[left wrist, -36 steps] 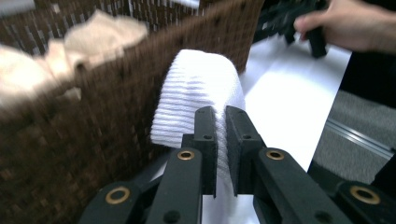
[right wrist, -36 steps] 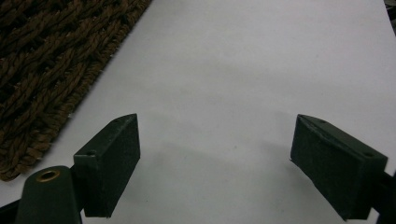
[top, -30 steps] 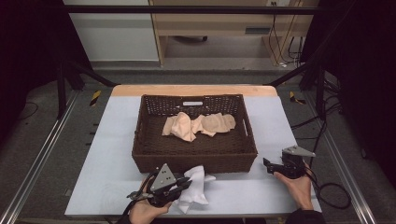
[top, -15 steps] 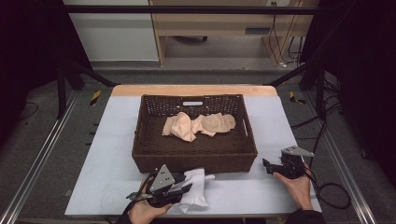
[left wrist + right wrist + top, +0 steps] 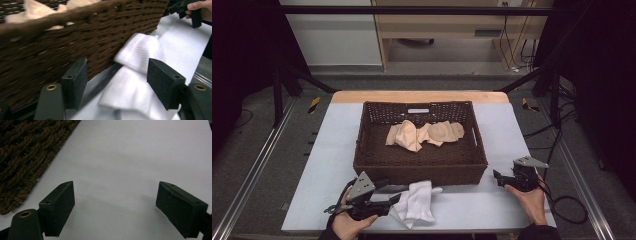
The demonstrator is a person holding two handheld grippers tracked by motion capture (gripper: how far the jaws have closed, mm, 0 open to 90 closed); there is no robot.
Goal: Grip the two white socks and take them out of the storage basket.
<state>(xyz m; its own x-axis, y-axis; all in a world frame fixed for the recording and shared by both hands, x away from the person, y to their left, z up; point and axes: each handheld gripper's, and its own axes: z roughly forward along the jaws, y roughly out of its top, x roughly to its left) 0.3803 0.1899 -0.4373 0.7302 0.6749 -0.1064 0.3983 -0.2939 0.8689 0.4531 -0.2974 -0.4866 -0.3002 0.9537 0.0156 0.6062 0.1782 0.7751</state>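
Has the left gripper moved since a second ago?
Yes. The left gripper has slid back toward the table's left, away from the white cloth, judged against the wicker basket. Its jaws have just been opening, pads off the cloth between them.

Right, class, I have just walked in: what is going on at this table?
A person holds a gripper in each hand. The left gripper has just been opening, its jaws apart around a white cloth lying on the table before a wicker basket of peach cloths. The right gripper rests open, holding nothing.
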